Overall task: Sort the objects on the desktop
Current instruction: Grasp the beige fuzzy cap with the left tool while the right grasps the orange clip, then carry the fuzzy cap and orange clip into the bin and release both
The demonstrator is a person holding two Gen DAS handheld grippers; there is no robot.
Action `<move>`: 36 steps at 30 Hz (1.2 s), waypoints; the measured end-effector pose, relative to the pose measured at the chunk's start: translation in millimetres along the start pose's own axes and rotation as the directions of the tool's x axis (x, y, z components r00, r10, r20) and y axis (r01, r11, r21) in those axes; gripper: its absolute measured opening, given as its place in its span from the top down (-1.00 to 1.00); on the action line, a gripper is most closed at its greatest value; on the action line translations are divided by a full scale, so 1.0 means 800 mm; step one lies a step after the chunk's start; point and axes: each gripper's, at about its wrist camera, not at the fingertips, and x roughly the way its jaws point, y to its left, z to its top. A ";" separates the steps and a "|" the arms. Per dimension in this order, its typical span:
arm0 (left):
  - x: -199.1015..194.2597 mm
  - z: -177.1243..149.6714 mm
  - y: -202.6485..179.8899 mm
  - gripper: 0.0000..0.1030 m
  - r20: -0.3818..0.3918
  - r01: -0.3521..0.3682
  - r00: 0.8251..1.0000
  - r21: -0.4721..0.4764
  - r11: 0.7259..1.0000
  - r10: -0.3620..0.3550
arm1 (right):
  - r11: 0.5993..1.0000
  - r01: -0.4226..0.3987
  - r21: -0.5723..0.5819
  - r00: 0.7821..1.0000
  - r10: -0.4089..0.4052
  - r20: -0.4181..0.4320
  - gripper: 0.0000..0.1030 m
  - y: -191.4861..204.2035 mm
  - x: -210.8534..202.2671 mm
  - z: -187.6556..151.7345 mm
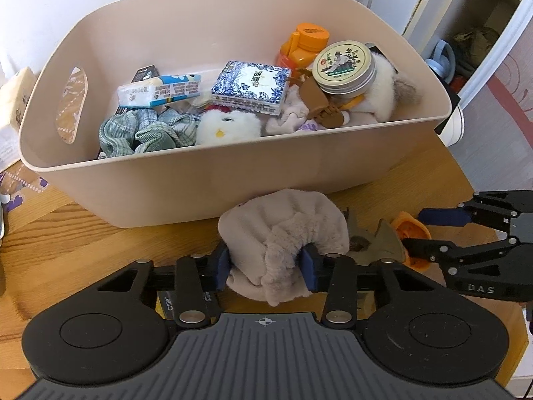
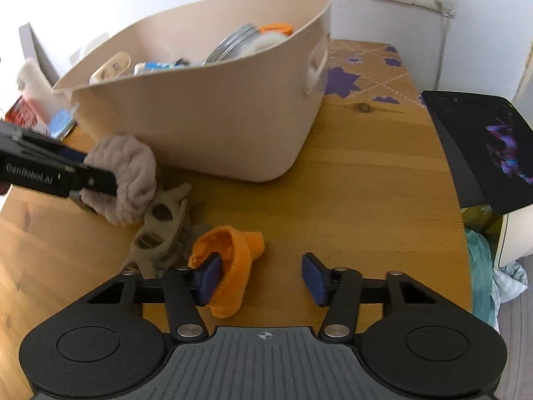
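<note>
Squeezing down on a fluffy beige sock (image 1: 283, 243), the left tool (image 1: 269, 268) has its 2 blue pads pressed into the plush fabric from either side, and the pile bulges out around them. The sock sits on the desk (image 1: 100, 250) just in front of the big beige bin (image 1: 233, 173), which is already loaded with a tin, tissue packs, a cloth and soft toys. It looks light, soft and squashy, nothing to break, though a bunched roll like this could slip or unfold if pinched only at the fuzzy edge, so a bite across the thick middle seems the safest hold.

Over to the right tool (image 2: 263, 276): its jaws stand apart, the left pad touching a small orange sock (image 2: 230, 266) while the right pad hangs clear over bare wood, so nothing is gripped there yet. That sock looks limp and thin; taking it at the folded hump should gather enough cloth. Between the 2 socks lies a grey-green hair claw clip (image 2: 160, 230), stiff and springy by the look of it, close against both.

Both tools tilt steeply down toward the desk, the left square to the bin, the right angled in from the side.
</note>
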 end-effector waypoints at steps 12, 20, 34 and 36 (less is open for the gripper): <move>-0.014 -0.011 0.001 0.52 0.027 0.009 1.000 -0.002 1.000 -0.009 | 0.998 0.016 -0.069 1.000 -0.015 0.011 0.85 0.019 -0.009 -0.004; -0.038 -0.024 0.004 0.52 0.043 -0.003 0.999 -0.006 1.000 0.003 | 0.999 0.022 -0.042 0.998 -0.020 0.062 0.85 0.018 -0.043 -0.010; -0.110 -0.065 0.010 0.52 0.110 -0.017 0.994 0.003 1.000 0.016 | 0.998 0.048 -0.040 0.987 -0.041 0.154 0.85 0.035 -0.104 -0.021; -0.120 -0.071 0.013 0.52 0.119 -0.021 0.993 0.003 1.000 0.021 | 0.998 0.050 -0.043 0.986 -0.042 0.164 0.85 0.038 -0.110 -0.021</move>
